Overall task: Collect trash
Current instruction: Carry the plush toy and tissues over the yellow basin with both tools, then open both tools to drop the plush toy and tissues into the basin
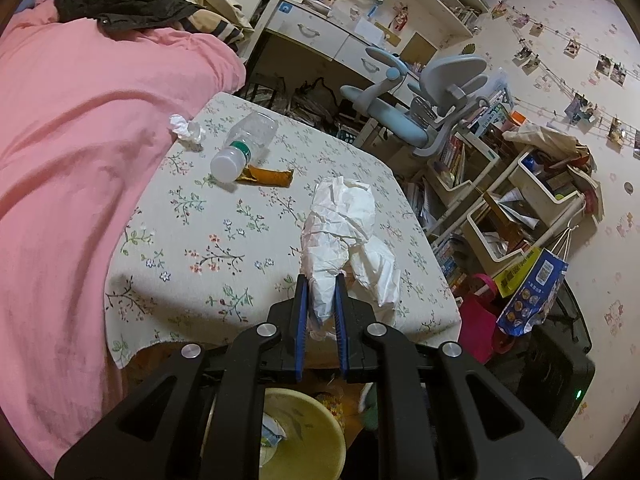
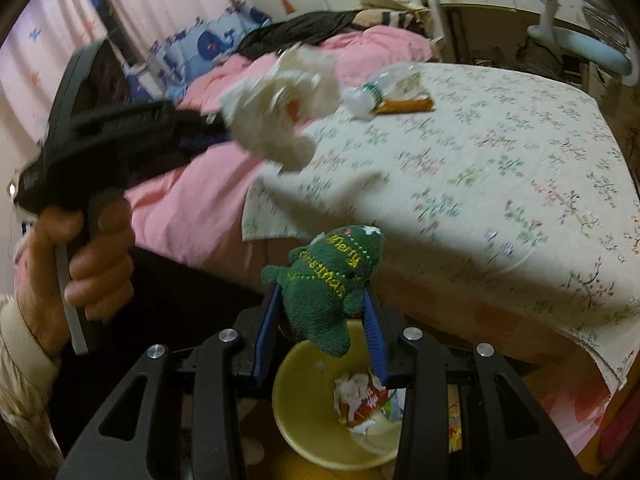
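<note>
One bottle (image 1: 245, 144), two tissue wads (image 1: 344, 236).

On the table (image 1: 192, 240), a bottle (image 1: 244, 146) is lying beside a tissue (image 1: 186, 130); a bowl (image 1: 316, 428) is sitting below the table's near edge.

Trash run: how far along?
Done: the yellow bin already holds some wrappers. In hand: the left claw is shut on a wad of white paper; the right claw grips a green plush above the bin. Left on the bed: a bottle, an orange wrapper and a small tissue.
</note>
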`<state>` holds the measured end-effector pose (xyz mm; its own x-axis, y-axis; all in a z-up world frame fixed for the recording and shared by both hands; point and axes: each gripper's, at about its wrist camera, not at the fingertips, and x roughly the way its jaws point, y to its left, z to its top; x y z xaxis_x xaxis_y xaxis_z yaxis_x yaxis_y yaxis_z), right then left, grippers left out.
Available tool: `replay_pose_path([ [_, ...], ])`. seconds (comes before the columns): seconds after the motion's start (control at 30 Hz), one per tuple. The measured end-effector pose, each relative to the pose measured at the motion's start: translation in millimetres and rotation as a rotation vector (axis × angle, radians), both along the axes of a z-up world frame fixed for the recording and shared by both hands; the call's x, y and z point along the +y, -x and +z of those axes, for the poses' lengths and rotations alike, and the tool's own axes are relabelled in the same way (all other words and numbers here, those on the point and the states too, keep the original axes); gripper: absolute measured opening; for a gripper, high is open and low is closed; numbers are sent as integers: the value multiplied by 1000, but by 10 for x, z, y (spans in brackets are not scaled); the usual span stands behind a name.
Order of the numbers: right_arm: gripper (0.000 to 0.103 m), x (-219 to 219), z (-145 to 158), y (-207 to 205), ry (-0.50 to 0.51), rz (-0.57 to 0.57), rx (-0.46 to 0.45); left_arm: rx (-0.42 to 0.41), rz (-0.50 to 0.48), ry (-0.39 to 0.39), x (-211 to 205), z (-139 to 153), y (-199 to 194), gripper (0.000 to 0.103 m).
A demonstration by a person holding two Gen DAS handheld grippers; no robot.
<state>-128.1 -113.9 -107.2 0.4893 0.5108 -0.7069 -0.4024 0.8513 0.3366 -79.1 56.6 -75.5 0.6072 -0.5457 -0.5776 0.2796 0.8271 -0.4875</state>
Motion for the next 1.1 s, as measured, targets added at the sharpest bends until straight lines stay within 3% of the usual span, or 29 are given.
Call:
replay_pose_path([
  [0.3,44,252,-192,183,86,110,63,3,-17,-3,-28,-31,115,11],
  [0.47,55,282,-236,220,123,109,71,4,-23,-4,-35,-45,165,11],
  [0.77,63,-4,-116,166,74,-31,21,11,-50,-21,-107,-72,271,11],
  [1.1,64,-510,37,101,-80,-264,-6,52,-144,-88,-297,-207,520,11],
])
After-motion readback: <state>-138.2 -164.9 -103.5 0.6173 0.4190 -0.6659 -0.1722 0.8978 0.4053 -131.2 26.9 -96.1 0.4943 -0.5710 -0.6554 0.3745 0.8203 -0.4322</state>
